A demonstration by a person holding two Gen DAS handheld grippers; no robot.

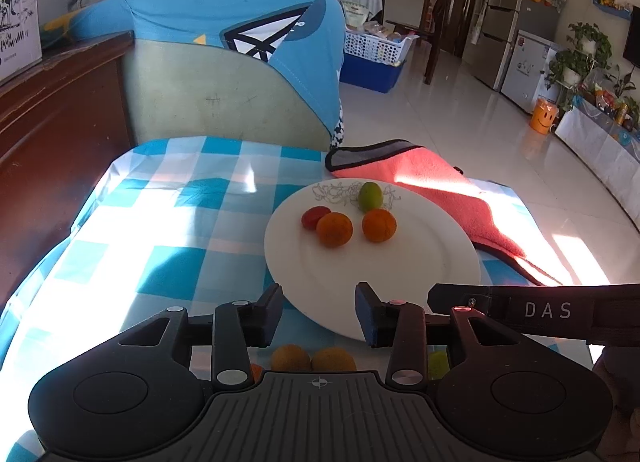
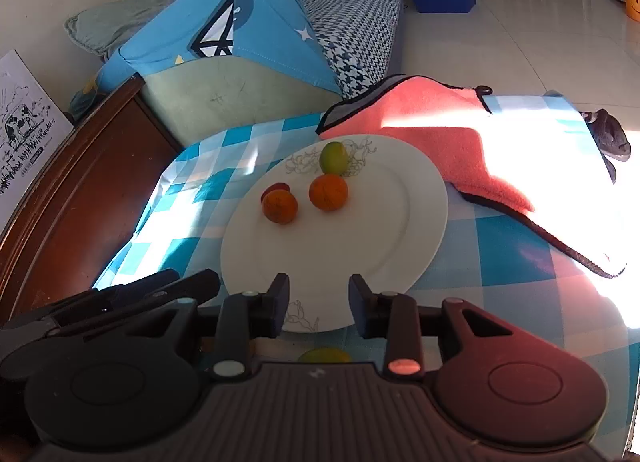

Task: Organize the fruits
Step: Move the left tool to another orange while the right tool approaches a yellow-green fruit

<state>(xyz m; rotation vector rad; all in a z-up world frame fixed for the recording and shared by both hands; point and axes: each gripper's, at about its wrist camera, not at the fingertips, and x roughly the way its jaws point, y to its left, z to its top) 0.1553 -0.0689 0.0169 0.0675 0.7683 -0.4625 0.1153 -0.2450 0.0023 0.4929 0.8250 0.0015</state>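
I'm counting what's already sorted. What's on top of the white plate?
On the white plate lie two oranges, a green fruit and a small red fruit. The near rim sits behind the hand-held gripper's fingers, so anything there is hidden.

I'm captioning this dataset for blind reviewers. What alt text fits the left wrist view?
A white plate on a blue checked tablecloth holds two oranges, a green fruit and a small red fruit. The open, empty left gripper hovers at the plate's near rim, with more fruit partly hidden beneath it and a pink cloth beyond.
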